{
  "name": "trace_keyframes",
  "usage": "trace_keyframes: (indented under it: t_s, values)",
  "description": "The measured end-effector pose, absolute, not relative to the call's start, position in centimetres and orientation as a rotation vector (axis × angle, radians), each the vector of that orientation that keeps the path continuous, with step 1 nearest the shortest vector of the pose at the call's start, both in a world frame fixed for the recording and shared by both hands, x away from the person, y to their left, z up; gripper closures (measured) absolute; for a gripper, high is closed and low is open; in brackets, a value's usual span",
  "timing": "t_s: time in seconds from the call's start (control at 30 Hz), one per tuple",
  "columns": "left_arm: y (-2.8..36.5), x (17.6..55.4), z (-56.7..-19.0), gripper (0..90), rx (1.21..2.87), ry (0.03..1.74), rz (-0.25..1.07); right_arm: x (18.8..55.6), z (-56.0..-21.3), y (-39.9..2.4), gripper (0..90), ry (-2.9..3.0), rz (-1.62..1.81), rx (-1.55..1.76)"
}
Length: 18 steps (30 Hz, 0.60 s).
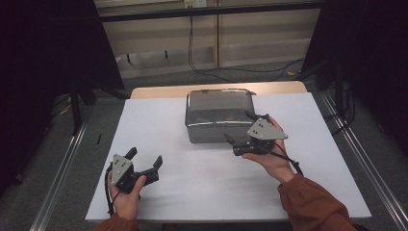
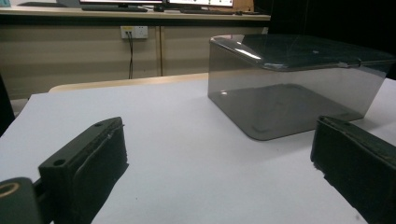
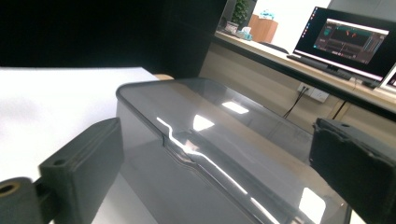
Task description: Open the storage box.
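A smoky grey see-through box point(image 1: 216, 113) with its lid on stands at the middle back of the white table top point(image 1: 163, 125); it looks empty. My right gripper point(image 1: 239, 127) is held open at the box's front right corner, one jaw on each side of that corner and nothing clamped. In the right gripper view the box lid point(image 3: 177, 107) lies close between the wide jaws of that gripper point(image 3: 219, 149). My left gripper point(image 1: 144, 157) rests open low at the front left, well away from the box. Its own view has the box point(image 2: 289, 88) ahead to the right of the gripper point(image 2: 217, 140).
Metal frame rails point(image 1: 62, 168) run along both sides of the table, with dark curtains beyond. A wall with a socket point(image 2: 134, 31) and hanging cables point(image 1: 190, 43) lies behind the table. A desk with monitors point(image 3: 348, 39) stands farther back.
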<state>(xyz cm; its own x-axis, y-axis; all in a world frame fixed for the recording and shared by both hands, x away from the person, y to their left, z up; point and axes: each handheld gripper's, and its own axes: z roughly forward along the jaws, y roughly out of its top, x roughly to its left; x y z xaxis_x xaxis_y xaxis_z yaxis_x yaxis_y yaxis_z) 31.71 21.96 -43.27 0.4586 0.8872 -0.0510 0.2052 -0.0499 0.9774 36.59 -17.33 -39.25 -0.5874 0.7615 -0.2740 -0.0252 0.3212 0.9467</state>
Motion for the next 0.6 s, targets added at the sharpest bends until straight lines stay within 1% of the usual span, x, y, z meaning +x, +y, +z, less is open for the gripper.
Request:
trace_keyframes:
  t_s: [0.4, 0.6]
  values:
    - [22.0, 31.8, -43.3, 2.9, 1.549, 0.971, 0.719, 37.2, -40.3, -15.8, 11.7, 1.87, 1.108, 0.493]
    - [22.0, 31.8, -43.3, 2.9, 1.56, 0.974, 0.721, 37.4, -40.6, -15.1, 13.6, 1.877, 1.019, 0.402]
